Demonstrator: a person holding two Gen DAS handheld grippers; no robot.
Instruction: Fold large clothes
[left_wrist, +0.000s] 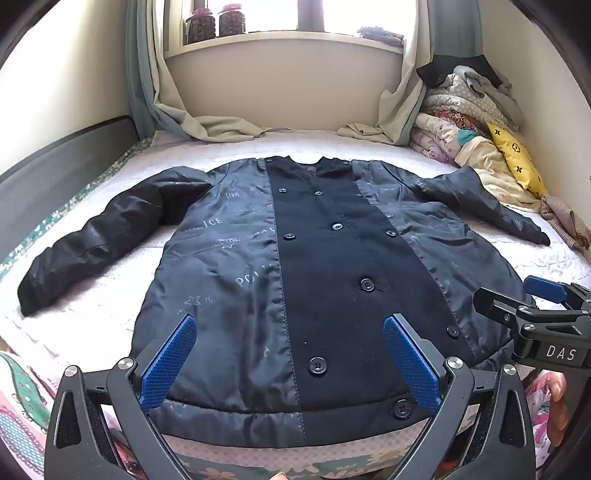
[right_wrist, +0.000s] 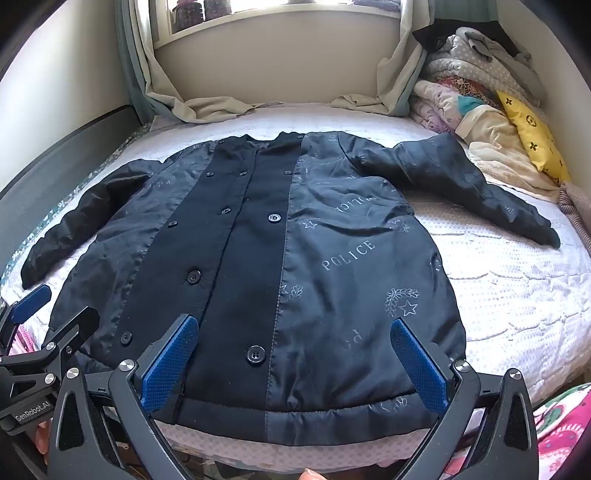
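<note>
A dark jacket (left_wrist: 295, 266) lies spread flat on the white bedspread (left_wrist: 110, 295), lining up, sleeves out to both sides, its hem at the near edge. Above the hem's left part the left gripper (left_wrist: 288, 354) hangs with its jaws spread wide, pinching nothing. Beside it the right gripper (right_wrist: 295, 358) hovers over the right part, equally spread and empty. Folded bedding (left_wrist: 476, 122) is piled in the far right corner.

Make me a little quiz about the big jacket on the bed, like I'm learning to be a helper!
1. True or false: the jacket is already folded.
2. Are the left gripper and right gripper open or shut?
3. What colour is the pillow on the pile? A red, B yellow, C green.

Key: 1 false, it lies flat with sleeves spread; 2 both open, holding nothing; 3 B.
</note>
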